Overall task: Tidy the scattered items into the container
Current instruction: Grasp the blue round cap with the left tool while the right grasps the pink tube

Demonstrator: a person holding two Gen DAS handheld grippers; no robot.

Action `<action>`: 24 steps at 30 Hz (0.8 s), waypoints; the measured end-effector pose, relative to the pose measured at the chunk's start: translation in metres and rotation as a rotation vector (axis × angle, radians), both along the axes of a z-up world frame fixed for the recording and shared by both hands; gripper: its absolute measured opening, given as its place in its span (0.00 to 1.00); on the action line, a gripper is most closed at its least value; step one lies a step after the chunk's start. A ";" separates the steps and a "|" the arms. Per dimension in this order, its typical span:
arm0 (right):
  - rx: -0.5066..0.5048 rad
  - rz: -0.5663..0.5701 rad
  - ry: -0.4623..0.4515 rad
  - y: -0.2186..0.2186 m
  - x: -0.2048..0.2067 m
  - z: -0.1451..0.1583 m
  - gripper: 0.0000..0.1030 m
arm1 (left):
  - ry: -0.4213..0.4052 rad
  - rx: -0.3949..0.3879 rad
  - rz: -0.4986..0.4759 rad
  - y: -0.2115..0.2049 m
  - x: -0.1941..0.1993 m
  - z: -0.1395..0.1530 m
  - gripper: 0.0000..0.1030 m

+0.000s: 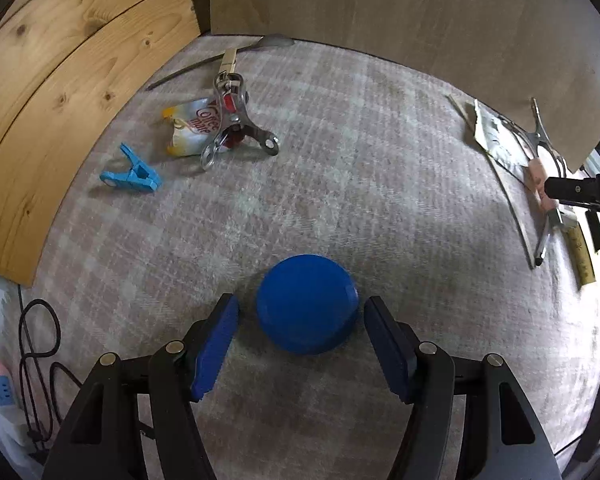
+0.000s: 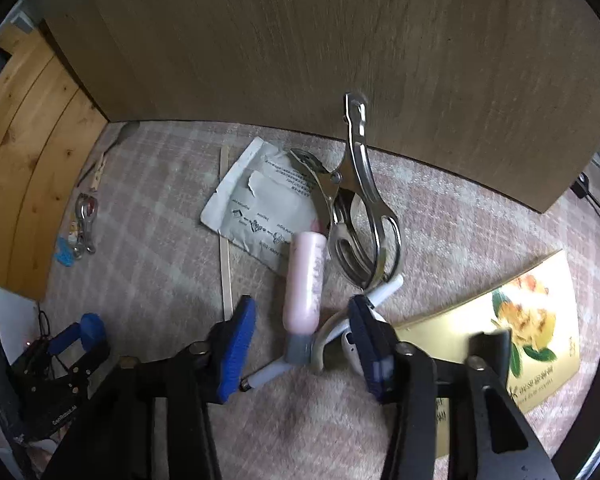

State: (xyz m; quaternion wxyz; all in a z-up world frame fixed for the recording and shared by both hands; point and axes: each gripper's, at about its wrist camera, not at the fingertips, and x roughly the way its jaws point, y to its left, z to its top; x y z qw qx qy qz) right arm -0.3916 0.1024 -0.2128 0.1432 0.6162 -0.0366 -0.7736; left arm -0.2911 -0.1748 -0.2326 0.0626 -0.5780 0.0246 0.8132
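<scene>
Both fisheye views are dimly and softly lit, with muted colours. Straight lines bow strongly toward the rims, and black corners ring each circular picture. In the left wrist view, a soft shadow lies just below and left of the blue lid (image 1: 307,304) on the checked cloth (image 1: 340,140), and things far right of the lid smear. In the right wrist view, the metal tongs (image 2: 360,208) catch small bright glints; the card (image 2: 520,332) nearby is slightly blurred.
</scene>
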 end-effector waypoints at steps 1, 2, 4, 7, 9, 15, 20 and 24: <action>0.003 0.002 0.000 -0.001 -0.001 0.000 0.34 | 0.006 0.000 0.001 0.000 0.001 0.000 0.63; 0.003 0.010 -0.003 -0.003 -0.001 -0.001 0.32 | 0.009 -0.002 0.001 0.000 0.001 0.000 0.61; 0.009 0.027 -0.005 -0.007 -0.001 -0.002 0.31 | 0.016 -0.009 -0.001 0.000 0.003 0.001 0.57; 0.025 0.050 -0.016 -0.014 -0.001 -0.007 0.31 | 0.021 -0.012 -0.003 -0.002 0.002 0.001 0.52; 0.027 0.057 -0.029 -0.016 0.000 -0.011 0.29 | 0.026 -0.012 -0.004 -0.003 0.003 0.002 0.52; -0.001 0.058 -0.026 -0.016 0.012 -0.013 0.17 | 0.038 0.001 0.007 -0.010 0.012 0.002 0.52; -0.039 0.069 -0.007 -0.013 0.033 -0.005 0.17 | 0.027 0.036 0.025 -0.017 0.028 0.004 0.52; -0.086 0.070 0.011 -0.007 0.057 0.008 0.17 | 0.030 0.053 0.017 -0.018 0.051 0.013 0.52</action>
